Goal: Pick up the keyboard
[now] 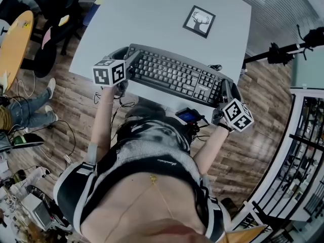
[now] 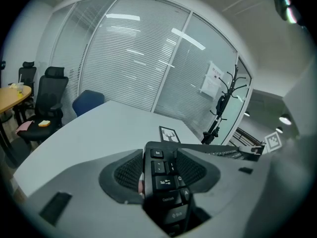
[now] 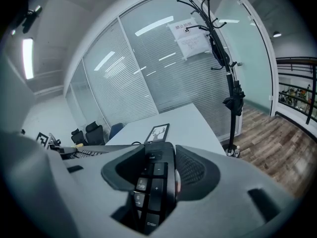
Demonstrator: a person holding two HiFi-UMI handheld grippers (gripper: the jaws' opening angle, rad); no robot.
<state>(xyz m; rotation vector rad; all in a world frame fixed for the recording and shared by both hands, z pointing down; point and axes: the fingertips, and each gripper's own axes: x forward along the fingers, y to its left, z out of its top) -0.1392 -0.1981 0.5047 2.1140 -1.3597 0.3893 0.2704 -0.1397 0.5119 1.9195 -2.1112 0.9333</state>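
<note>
Left gripper fingers pinch keyboard Esc end; right gripper fingers pinch numpad end, at surface near edge.

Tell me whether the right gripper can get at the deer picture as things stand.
Probably not right now: the right gripper is shut on one end of the keyboard. The deer picture lies beyond the keyboard, bare table between, so it looks reachable only after letting go.

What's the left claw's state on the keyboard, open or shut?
Shut: the left claw clamps both faces of the keyboard at its Esc-key end, no gap showing.
</note>
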